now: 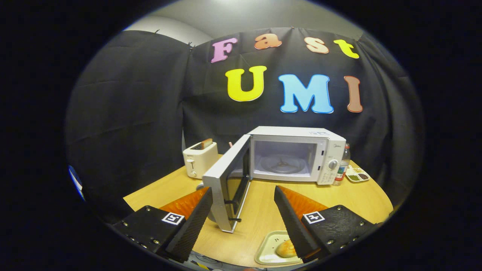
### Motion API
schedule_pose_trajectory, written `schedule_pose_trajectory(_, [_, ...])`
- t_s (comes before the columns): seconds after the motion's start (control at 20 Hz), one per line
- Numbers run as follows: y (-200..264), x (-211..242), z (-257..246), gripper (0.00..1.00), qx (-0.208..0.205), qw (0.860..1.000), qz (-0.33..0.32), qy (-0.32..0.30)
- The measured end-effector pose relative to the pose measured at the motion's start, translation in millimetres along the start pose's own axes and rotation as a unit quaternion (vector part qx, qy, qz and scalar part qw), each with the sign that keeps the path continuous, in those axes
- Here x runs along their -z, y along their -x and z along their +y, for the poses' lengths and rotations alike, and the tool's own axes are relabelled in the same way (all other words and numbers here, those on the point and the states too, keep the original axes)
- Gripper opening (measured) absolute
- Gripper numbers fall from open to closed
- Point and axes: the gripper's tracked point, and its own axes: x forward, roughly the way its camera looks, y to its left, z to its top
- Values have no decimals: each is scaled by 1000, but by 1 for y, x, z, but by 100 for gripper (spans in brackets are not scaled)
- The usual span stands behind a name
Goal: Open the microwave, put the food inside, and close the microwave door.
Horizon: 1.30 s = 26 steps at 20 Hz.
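Microwave stood at centre frame on the wooden table, its door swung out toward the lower left, hinge side left, so the cavity and the glass turntable inside were exposed and reachable from the front. Gripper sat low in the frame with its fingers spread wide and nothing between them; the door's free edge lay between the fingers, nearer the left one, and I could not tell whether it touched. Judged the open step complete. Food, a pale bun or roll (partly hidden, identity uncertain), rested on a small tray at bottom centre, just beside the right finger and well short of the cavity; not yet loaded. Tray placement near the front edge likely kept the pickup clear of the door's swing. Upper left of the microwave: a toaster with a slice in its slot. At right: a bottle and a small dish, both clear of the loading path.
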Motion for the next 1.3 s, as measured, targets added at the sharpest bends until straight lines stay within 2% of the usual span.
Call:
schedule_pose_trajectory(0.15, [0,26,-31,99,33,999,27,-7])
schedule_pose_trajectory(0.4, [1,82,-69,99,59,994,86,-13])
schedule_pose_trajectory(0.75, [-4,159,-92,100,65,984,165,-6])
schedule_pose_trajectory(1.15, [-5,200,-104,100,80,973,214,4])
schedule_pose_trajectory(1.3, [-5,209,-104,99,73,971,227,-9])
